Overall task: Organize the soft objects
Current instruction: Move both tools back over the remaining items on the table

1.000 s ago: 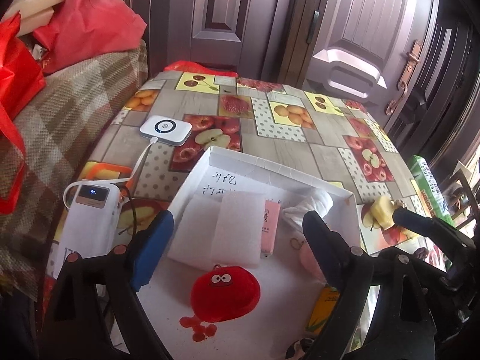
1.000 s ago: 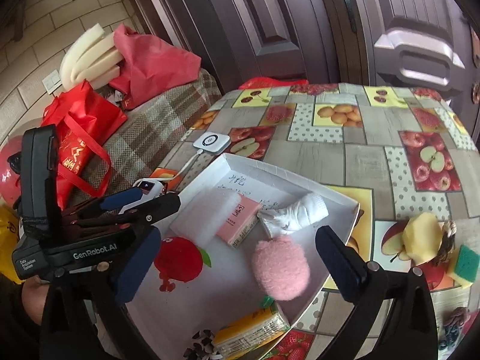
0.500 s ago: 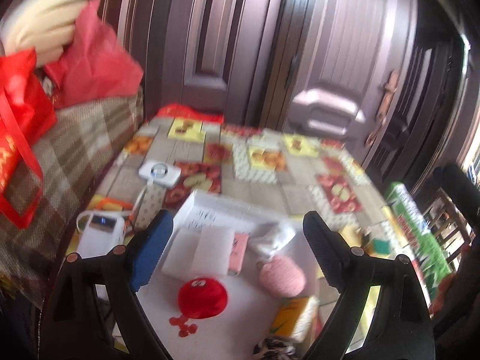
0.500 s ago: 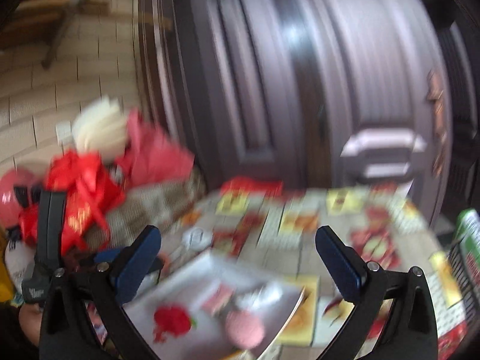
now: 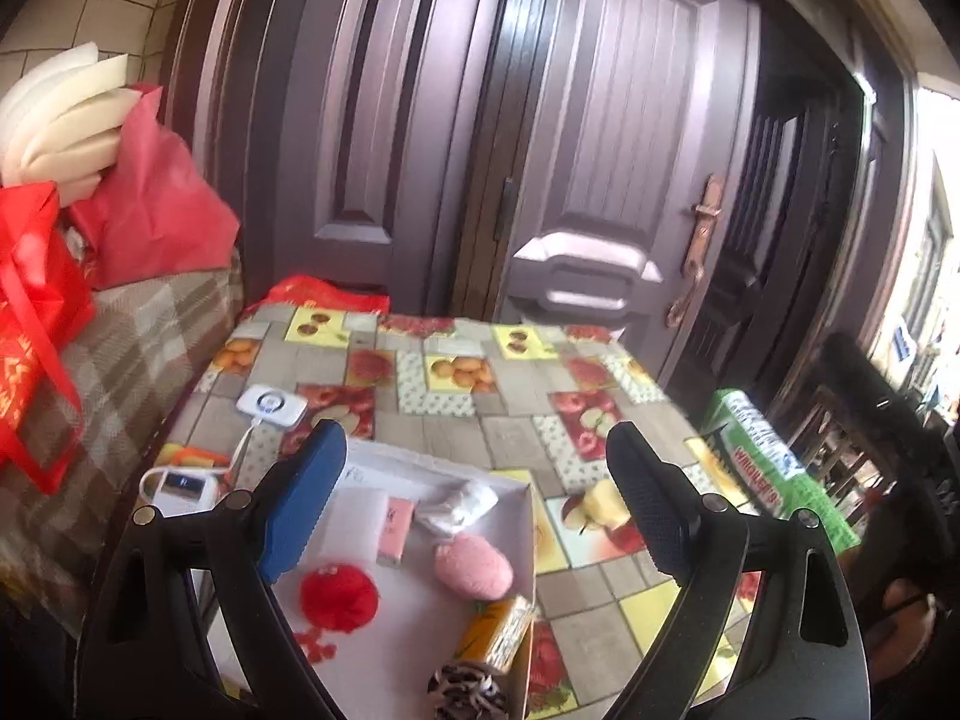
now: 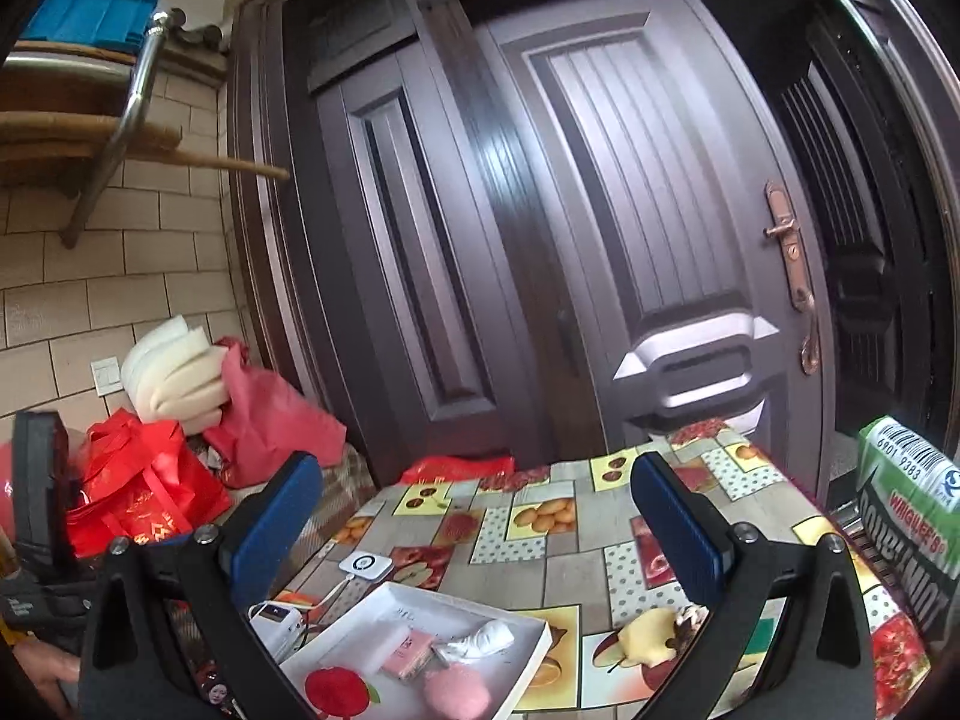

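Note:
A white tray (image 5: 521, 501) on the fruit-pattern table holds a red plush (image 5: 339, 599), a pink puff (image 5: 474, 561), a white foam pad (image 5: 355, 521), a pink packet (image 5: 396, 525), a white cloth (image 5: 462, 501), an orange packet (image 5: 498, 630) and a striped item (image 5: 465, 690). The tray also shows in the right wrist view (image 6: 528, 654), with the red plush (image 6: 336, 693) and pink puff (image 6: 456, 690). A yellow plush (image 6: 651, 639) lies on the table right of the tray. My left gripper (image 5: 477, 504) and right gripper (image 6: 477, 534) are open, empty, raised above the table.
A white power bank (image 5: 180, 486) and a small white device (image 5: 271, 407) lie left of the tray, joined by a cable. A plaid sofa with red bags (image 5: 36, 324) stands at left. A green package (image 5: 774, 468) is at the table's right. Dark doors stand behind.
Both grippers have lifted up and back from the tray, so the table looks farther and lower. They stay open and empty. The tray's contents have not moved.

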Demonstrator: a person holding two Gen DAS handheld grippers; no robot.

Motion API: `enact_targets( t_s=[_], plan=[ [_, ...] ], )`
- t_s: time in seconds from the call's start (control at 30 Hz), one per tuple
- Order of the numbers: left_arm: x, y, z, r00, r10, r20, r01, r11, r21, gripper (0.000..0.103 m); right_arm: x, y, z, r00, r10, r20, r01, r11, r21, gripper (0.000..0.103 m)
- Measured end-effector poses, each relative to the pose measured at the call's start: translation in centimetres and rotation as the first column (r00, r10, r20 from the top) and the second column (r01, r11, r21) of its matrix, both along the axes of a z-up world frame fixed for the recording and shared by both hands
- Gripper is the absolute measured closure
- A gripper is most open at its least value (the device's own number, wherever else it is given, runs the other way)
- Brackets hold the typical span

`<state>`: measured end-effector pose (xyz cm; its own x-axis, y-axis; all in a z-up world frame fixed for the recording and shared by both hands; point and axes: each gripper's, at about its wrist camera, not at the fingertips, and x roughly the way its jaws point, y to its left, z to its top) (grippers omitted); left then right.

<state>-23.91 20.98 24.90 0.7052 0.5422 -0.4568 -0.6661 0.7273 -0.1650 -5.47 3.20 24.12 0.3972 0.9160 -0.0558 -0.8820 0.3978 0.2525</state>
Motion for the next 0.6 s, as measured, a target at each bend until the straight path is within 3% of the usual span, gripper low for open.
enact_targets(
  t_s=[0.07, 0.17, 0.3, 0.6],
  plan=[
    [0.1, -0.2, -0.4, 1.000, 0.019, -0.013, -0.019, 1.000, -0.017, 0.014, -0.1, -0.3, 0.0, 1.000, -0.009, -0.005, 0.009, 1.000, -0.008, 0.000],
    [-0.3, -0.4, -0.8, 0.999, 0.021, 0.029, -0.019, 0.998, -0.063, 0.014, 0.1, -0.6, -0.1, 1.000, -0.021, -0.013, 0.020, 0.999, -0.033, 0.000],
    [-0.3, -1.1, -1.0, 0.999, 0.041, 0.019, -0.040, 0.998, -0.050, 0.000, 0.0, -1.5, 0.0, 1.000, -0.026, -0.009, 0.026, 0.999, -0.036, 0.000],
    [0.3, -2.8, -1.3, 0.999, 0.038, 0.002, -0.038, 0.998, -0.049, 0.000, -0.1, -3.4, -0.1, 1.000, -0.029, -0.007, 0.029, 0.998, -0.053, 0.000]
  ],
)
